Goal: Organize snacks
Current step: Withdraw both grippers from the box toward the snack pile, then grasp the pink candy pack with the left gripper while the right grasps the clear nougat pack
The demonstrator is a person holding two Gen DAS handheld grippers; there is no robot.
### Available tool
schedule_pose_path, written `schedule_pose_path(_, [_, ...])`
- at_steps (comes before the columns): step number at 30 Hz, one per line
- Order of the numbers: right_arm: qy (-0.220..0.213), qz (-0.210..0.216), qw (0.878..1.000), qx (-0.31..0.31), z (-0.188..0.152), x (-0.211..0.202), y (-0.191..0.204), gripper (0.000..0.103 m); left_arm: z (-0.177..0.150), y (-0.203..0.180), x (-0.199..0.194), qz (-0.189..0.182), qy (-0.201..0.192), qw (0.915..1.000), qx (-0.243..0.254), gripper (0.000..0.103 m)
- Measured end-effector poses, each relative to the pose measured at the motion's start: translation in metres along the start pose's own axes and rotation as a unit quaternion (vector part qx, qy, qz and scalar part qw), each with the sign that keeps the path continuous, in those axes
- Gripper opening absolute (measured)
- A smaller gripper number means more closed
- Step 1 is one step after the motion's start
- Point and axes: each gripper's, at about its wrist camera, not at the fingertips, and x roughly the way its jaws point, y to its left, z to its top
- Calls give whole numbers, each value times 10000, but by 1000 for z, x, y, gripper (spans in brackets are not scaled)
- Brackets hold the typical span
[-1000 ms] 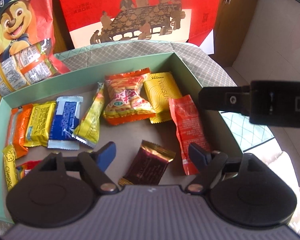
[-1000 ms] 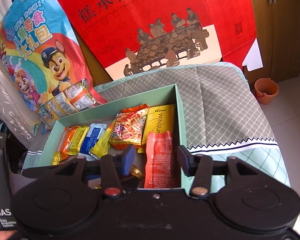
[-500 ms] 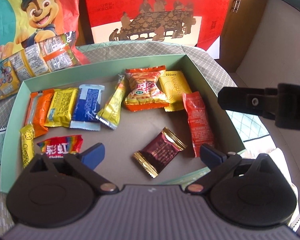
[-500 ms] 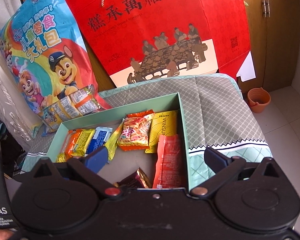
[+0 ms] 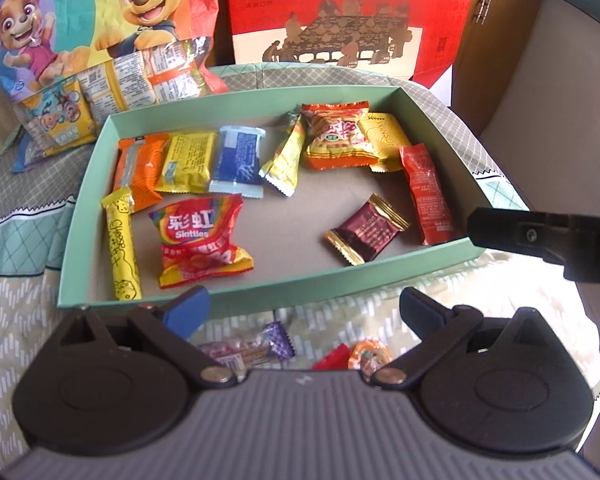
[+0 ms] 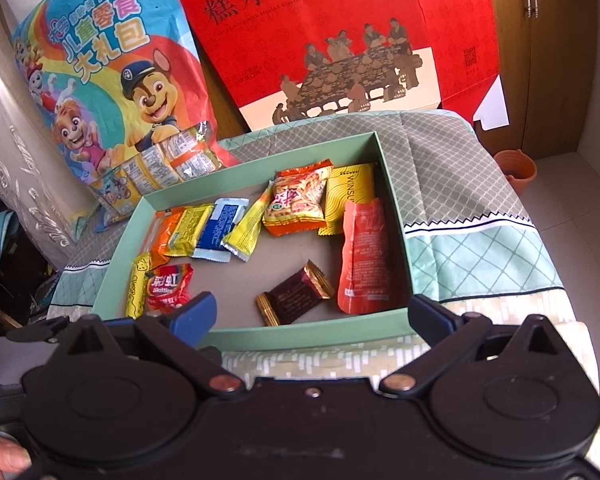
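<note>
Closest in, the left tongs (image 5: 302,306) and the right tongs (image 6: 312,314) both stand wide open with nothing between their tips, hanging just short of the box's near wall. Under the left tongs, loose on the patterned cloth (image 5: 16,344) that covers the worktop, lie a purple sweet (image 5: 260,346) and a small orange packet (image 5: 370,356).

Beyond them sits the shallow green box (image 5: 340,288) with the snacks inside. A Skittles bag (image 5: 202,240) and a yellow cheese stick (image 5: 122,244) lie at about 8 o'clock on its floor, a dark brown wrapped chocolate (image 5: 366,232) at 5 o'clock, a long red packet (image 5: 426,194) along the 3 o'clock wall, and a row of orange, yellow and blue packets across the far side.

Behind the box, a cartoon-dog snack bag (image 6: 116,80) leans at 11 o'clock and a big red gift bag (image 6: 340,32) at 12. Further right stand a brown cupboard (image 6: 552,60), a tiled floor and a small orange bucket (image 6: 516,170).
</note>
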Motion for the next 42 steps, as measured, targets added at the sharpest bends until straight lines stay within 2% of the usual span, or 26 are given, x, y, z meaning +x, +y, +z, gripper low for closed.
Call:
schedule_pose_path(9, [455,201,9988,-42,-42,8,24,103,-54,35,-13,133,425,9989,-124,103])
schedule_pose_path(17, [864,328,9957,-12,-74,18,37,103,-95,44,-8,89,861,9958,-293,103])
schedule_pose_path(19, [938,347,9950,80,-79,20,35,103,-98,43,-4,168,936,9948,-379,101])
schedule_pose_path(21, [951,378,9947,75,-82,20,35,103,-100,42,-1,107,987,9940,-458,87])
schedule_pose_path(24, [866,318,9957,4,-88,16,37,102,-101,34,2,11,979,9946,-333,68])
schedule_pose_path(26, [867,248,9959,-15,-91,15,37,98,-103,29,2,-18,934,9954,-234,64])
schedule_pose_path(29, [914,183,9956,46,-95,16,33,91,-105,22,5,90,816,9966,-20,68])
schedule_pose_path(31, [953,149,9953,59,-98,17,30,82,-106,26,4,110,757,9971,16,66])
schedule_pose_path(33, [1008,139,9948,-18,-103,17,33,81,-106,33,3,96,729,9973,-21,62])
schedule_pose_path(42, [1303,298,9851,-1083,-121,26,75,78,-109,66,-4,54,657,9976,-207,63])
